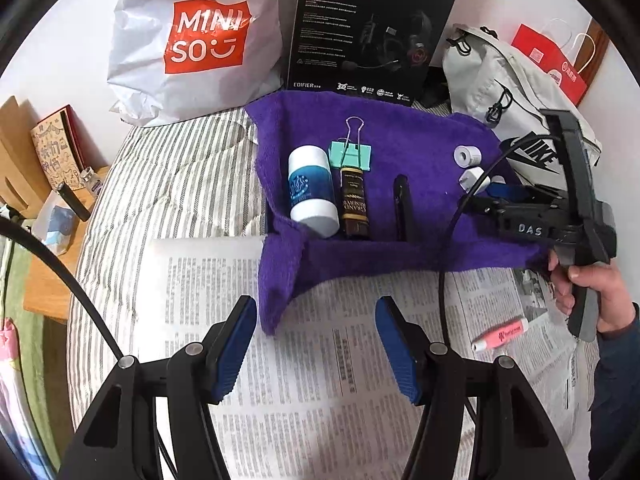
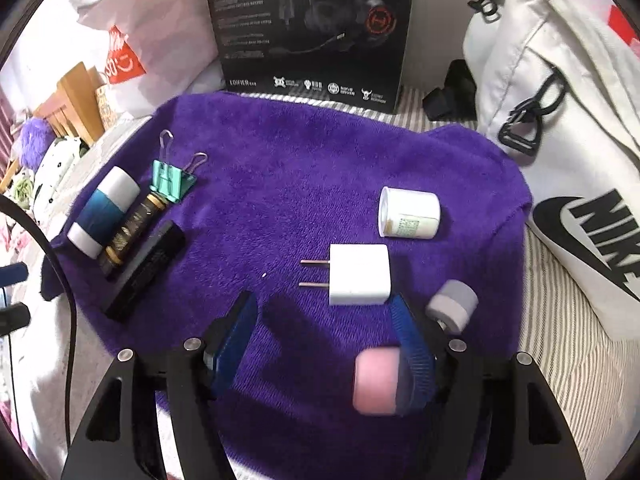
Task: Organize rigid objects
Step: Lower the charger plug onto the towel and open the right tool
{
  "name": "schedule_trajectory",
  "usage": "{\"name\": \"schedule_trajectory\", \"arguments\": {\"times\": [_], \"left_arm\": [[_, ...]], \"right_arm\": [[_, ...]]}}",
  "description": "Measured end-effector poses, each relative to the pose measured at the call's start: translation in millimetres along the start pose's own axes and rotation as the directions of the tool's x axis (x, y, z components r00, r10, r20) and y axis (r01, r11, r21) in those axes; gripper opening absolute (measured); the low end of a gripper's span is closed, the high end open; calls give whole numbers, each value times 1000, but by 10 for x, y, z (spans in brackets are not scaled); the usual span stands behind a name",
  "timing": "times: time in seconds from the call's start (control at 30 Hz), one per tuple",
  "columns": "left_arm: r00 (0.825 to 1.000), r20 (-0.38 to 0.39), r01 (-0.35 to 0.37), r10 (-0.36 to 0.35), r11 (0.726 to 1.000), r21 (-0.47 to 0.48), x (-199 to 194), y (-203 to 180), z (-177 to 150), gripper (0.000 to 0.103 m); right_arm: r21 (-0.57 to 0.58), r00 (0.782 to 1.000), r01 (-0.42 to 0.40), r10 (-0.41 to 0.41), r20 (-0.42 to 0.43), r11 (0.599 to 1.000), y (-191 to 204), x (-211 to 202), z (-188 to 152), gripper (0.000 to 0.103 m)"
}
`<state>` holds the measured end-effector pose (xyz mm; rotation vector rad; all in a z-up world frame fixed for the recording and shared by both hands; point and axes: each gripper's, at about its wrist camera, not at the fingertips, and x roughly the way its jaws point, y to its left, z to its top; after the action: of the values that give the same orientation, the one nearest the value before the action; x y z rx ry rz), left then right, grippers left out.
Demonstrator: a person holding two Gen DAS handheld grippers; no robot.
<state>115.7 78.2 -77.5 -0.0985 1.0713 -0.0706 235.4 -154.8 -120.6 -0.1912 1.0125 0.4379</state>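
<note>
A purple towel (image 1: 400, 140) (image 2: 288, 184) holds a white-and-blue tube (image 1: 312, 190) (image 2: 105, 210), a teal binder clip (image 1: 351, 154) (image 2: 173, 180), a brown bottle (image 1: 354, 202) (image 2: 132, 228) and a black bar (image 1: 404, 208) (image 2: 146, 268) in a row. A white cylinder (image 2: 409, 212), a white plug adapter (image 2: 358, 275) and a grey roll (image 2: 452, 304) lie to the right. My right gripper (image 2: 324, 344) is open over the towel; a blurred pink object (image 2: 376, 380) sits against its right finger. My left gripper (image 1: 316, 348) is open and empty above a newspaper (image 1: 320, 380).
A pink highlighter (image 1: 500, 332) lies on the newspaper. A Miniso bag (image 1: 192, 40), a black headset box (image 1: 368, 28) (image 2: 312, 28) and a white Nike bag (image 1: 516, 108) (image 2: 560, 140) stand behind the towel. A wooden side table (image 1: 44, 272) is at the left.
</note>
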Motion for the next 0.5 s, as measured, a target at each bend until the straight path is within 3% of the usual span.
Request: {"name": "schedule_trajectory", "arguments": {"times": [0.23,0.5], "left_arm": [[999,-7,32,-32,999,34,-47,-192,-149,60],[993,-33,116,-113,988,99,45,-511,-324,60]], "right_arm": [[1,999,9,-9,52,1000,46,-440,-141,69],[16,997,15,-17,81,1000,-29,-1005,-624,69]]}}
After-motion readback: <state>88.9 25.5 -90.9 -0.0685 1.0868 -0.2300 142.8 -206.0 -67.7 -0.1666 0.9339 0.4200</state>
